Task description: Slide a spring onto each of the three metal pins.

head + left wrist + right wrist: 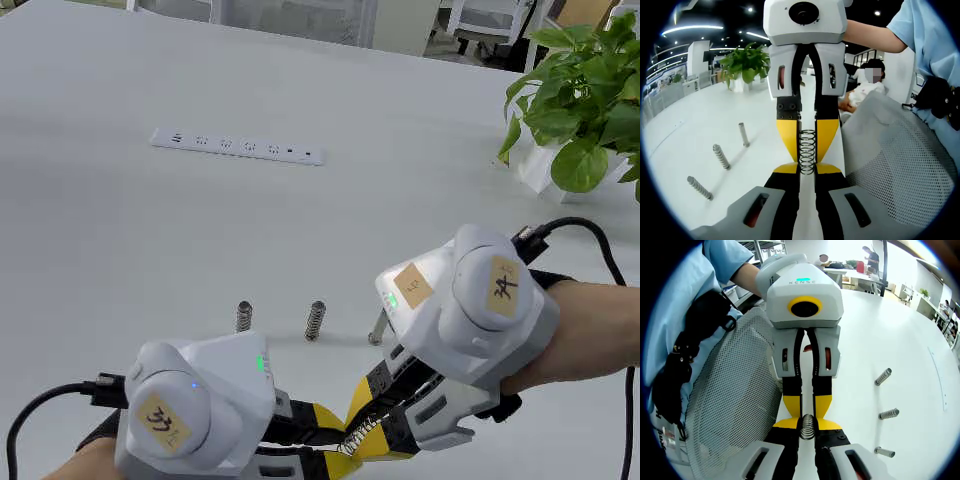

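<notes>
A small metal spring (357, 432) is pinched between both grippers low over the white table's (150, 260) near edge. My left gripper (335, 462) is shut on one end of the spring (807, 150), and my right gripper (368, 428) meets it tip to tip, shut on the other end (808, 426). Three pins stand in a row beyond them. The left pin (243, 316) and the middle pin (315, 320) each wear a spring. The right pin (377, 327) is bare and stands close to the right gripper's body.
A white power strip (238, 146) lies further back on the table. A potted green plant (580, 100) stands at the far right. A grey mesh chair back (900, 160) sits behind the grippers, by the person's body.
</notes>
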`<act>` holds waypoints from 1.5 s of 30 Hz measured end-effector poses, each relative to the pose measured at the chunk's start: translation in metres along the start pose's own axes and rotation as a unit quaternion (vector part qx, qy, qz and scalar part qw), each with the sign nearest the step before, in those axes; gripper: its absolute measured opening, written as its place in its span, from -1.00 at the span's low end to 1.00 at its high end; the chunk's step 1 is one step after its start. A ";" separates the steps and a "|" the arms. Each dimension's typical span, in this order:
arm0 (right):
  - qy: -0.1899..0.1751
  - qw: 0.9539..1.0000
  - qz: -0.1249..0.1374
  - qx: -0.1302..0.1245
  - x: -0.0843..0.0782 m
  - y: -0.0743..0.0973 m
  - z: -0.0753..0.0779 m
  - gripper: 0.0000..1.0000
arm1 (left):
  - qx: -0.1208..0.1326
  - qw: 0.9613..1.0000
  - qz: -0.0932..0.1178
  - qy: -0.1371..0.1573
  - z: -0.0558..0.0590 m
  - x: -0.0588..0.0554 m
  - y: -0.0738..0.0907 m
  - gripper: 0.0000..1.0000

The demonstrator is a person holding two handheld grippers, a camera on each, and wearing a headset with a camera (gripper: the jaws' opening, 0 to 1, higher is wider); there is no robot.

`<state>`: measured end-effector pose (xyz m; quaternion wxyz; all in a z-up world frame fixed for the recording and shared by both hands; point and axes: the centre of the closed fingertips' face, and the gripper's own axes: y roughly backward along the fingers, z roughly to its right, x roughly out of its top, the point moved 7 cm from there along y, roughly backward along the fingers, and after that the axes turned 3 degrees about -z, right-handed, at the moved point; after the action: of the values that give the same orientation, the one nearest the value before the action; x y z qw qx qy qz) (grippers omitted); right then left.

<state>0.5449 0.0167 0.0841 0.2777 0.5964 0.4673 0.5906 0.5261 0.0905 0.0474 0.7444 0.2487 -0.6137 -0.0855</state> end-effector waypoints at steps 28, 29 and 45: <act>-0.002 1.000 0.001 -0.016 -0.006 0.004 0.006 -0.85 | 0.125 0.990 0.020 0.066 -0.023 -0.026 0.026 0.09; -0.002 1.000 0.001 -0.016 -0.007 0.004 0.006 -0.85 | 0.134 0.988 0.021 0.070 -0.025 -0.028 0.029 0.11; 0.004 0.999 -0.020 -0.047 -0.020 0.018 0.025 -0.85 | 0.201 0.973 0.007 0.116 -0.047 -0.045 0.059 0.80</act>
<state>0.5762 -0.0024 0.0876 0.3156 0.5709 0.4518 0.6085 0.5505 0.1735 0.0310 0.7462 0.3967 -0.5295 0.0745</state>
